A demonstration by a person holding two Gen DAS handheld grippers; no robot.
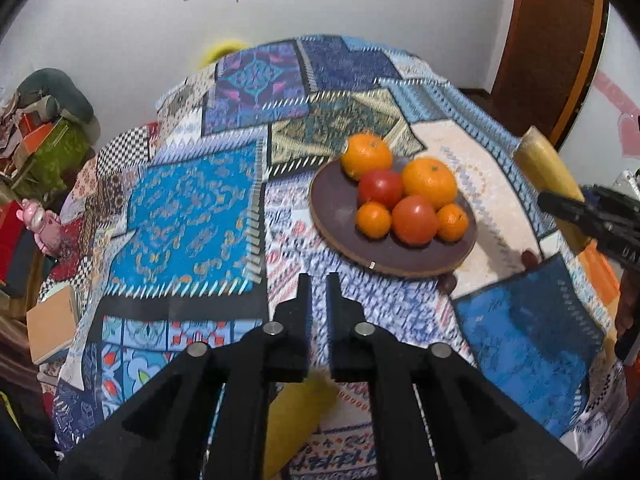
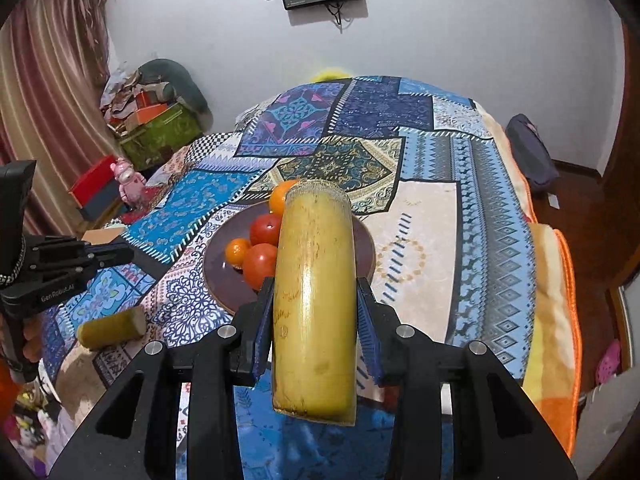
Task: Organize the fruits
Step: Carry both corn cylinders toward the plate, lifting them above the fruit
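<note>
"gen robot.ai" in white on the side of the left hand-held gripper (image 2: 114, 255)

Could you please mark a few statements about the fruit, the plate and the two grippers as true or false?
1. The right gripper grips a yellow stalk piece. True.
2. The left gripper holds an orange. False: its nearly closed fingers hold nothing.
3. The plate carries oranges and tomatoes. True.
4. The plate holds only two fruits. False: four oranges and two tomatoes show in the left view.
5. A shorter stalk piece lies on the cloth, off the plate. True.
</note>
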